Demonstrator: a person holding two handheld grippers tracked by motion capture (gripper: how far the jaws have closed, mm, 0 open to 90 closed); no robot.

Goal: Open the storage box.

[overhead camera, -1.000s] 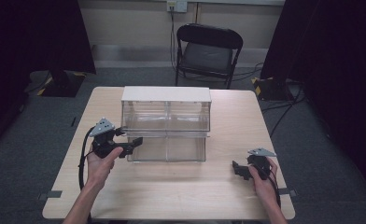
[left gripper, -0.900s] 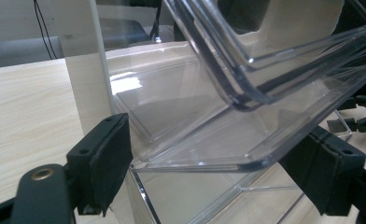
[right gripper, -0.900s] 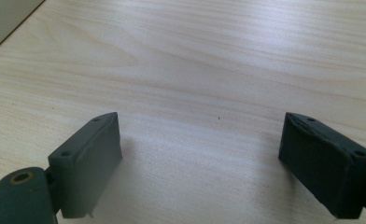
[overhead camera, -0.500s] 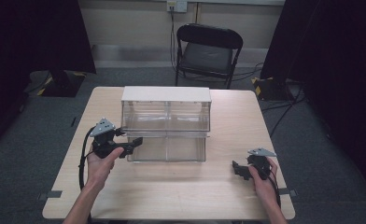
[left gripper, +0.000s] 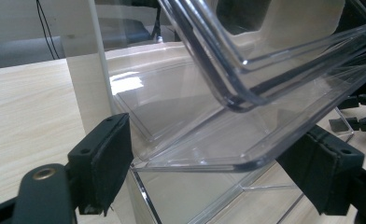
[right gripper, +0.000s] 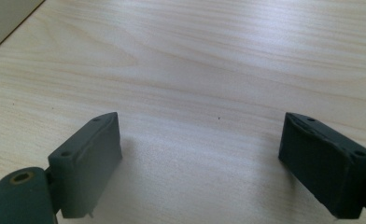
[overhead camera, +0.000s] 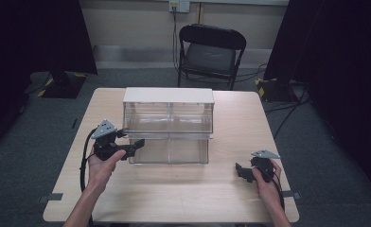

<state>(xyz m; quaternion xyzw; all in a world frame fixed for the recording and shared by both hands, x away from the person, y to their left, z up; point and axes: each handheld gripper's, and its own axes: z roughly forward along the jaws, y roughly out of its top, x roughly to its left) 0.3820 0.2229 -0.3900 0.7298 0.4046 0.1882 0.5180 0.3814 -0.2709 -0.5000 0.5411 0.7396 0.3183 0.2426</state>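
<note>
A clear plastic drawer unit (overhead camera: 168, 124) with a white top is shown standing at the middle of the tabletop (overhead camera: 231, 198), with 2 drawers in the upper row and a lower drawer (overhead camera: 169, 151) drawn out toward the person. The left claw (overhead camera: 137, 144) is held at the front left corner of that lower drawer. In the left gripper view the clear front lip of the drawer (left gripper: 204, 161) is seen lying between the 2 black pads (left gripper: 107, 161), which stand spread on either side of it and are not pressed against it, so the left claw is open around the lip rather than gripping it. The right claw (overhead camera: 240, 171) is rested on the tabletop well apart from the unit, to its right; in the right gripper view its pads (right gripper: 90, 161) are seen wide apart over bare wood, holding nothing.

The step in hand is judged to be the approach to the drawer's front edge. The next move is judged to call for the left claw to be closed squarely on the lip, after which the drawer may be pulled or pushed along its runners
</note>
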